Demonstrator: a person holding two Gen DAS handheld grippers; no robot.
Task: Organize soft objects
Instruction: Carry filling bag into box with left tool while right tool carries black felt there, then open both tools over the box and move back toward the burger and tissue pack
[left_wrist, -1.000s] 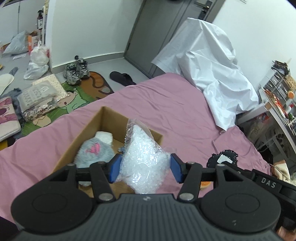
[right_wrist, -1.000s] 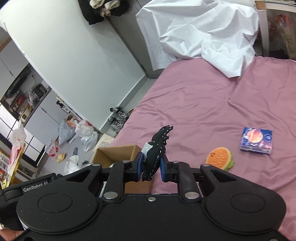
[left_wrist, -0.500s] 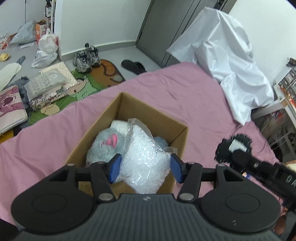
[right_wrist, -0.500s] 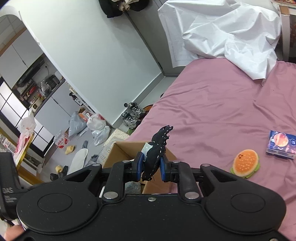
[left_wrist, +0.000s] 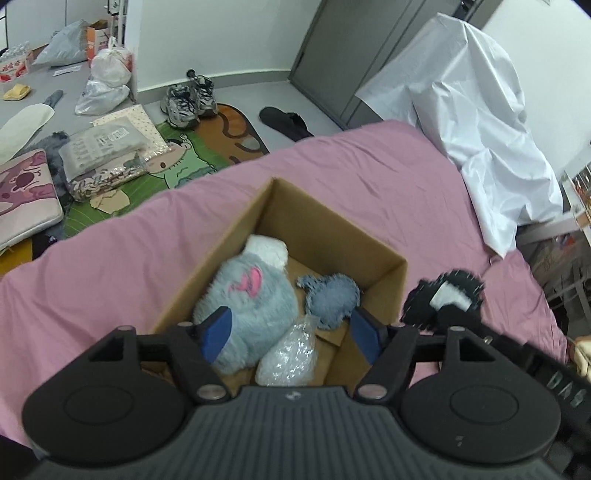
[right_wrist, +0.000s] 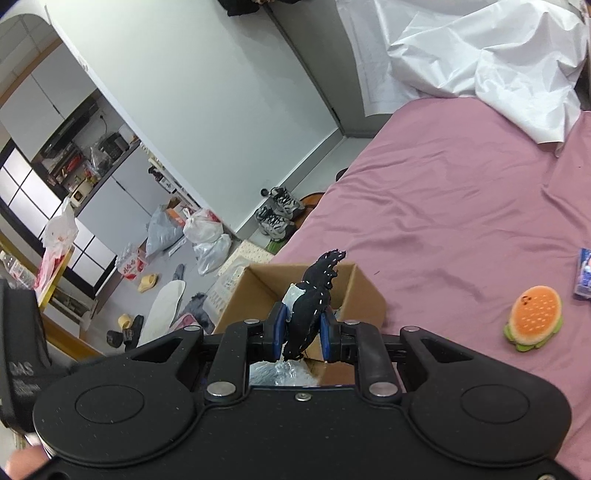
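An open cardboard box (left_wrist: 376, 254) stands on the pink bed. Inside it lie a grey furry plush with a pink mark (left_wrist: 247, 295), a small blue-grey fuzzy piece (left_wrist: 332, 299) and a clear bag of white filling (left_wrist: 288, 354). My left gripper (left_wrist: 291, 334) is open and empty just above the box. My right gripper (right_wrist: 302, 332) is shut on a black-and-white soft toy (right_wrist: 314, 295) and holds it beside the box's right corner; the toy also shows in the left wrist view (left_wrist: 443, 295). The box also shows in the right wrist view (right_wrist: 365, 291).
A burger plush (right_wrist: 533, 317) and a small blue box (right_wrist: 583, 273) lie on the pink sheet (right_wrist: 461, 206). A white plastic sheet (left_wrist: 480, 110) covers something at the bed's far end. Shoes (left_wrist: 188, 98), bags and a mat lie on the floor.
My left gripper opened and the bag of white filling dropped into the box. My right gripper carried the black-and-white toy closer to the box.
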